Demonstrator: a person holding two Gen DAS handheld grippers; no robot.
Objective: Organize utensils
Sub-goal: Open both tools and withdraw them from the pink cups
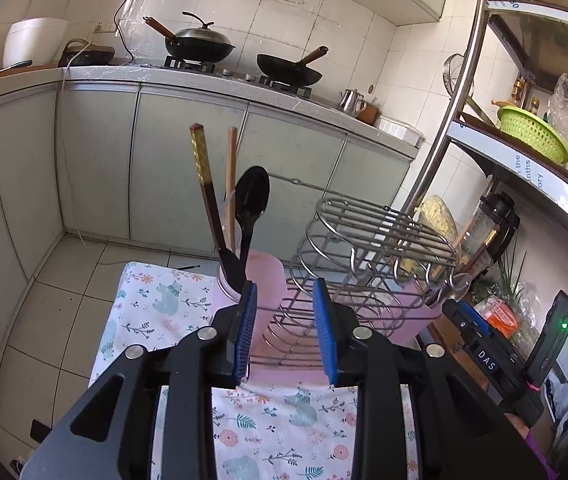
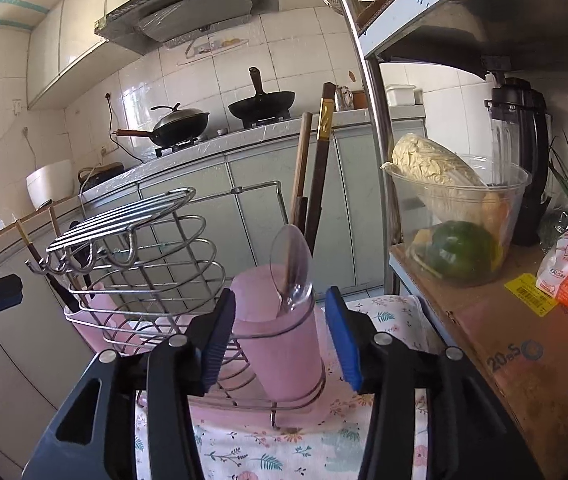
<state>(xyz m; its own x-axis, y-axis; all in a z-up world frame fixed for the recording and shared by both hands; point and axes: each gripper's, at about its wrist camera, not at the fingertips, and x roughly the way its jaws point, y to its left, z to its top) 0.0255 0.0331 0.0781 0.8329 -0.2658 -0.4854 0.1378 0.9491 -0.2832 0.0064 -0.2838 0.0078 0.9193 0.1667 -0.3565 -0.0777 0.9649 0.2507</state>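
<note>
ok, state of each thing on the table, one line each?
left gripper: open, nothing held
right gripper: open, astride the right pink cup, not pressing
left pink cup: upright, holds chopsticks and black spoon
right pink cup: upright in wire rack, holds clear spoon

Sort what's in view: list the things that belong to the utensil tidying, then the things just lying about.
Job:
wire rack
pink cups
chopsticks
black spoon
clear spoon

Lying about:
woks
kettle
green basket
vegetable bowl
blender
</note>
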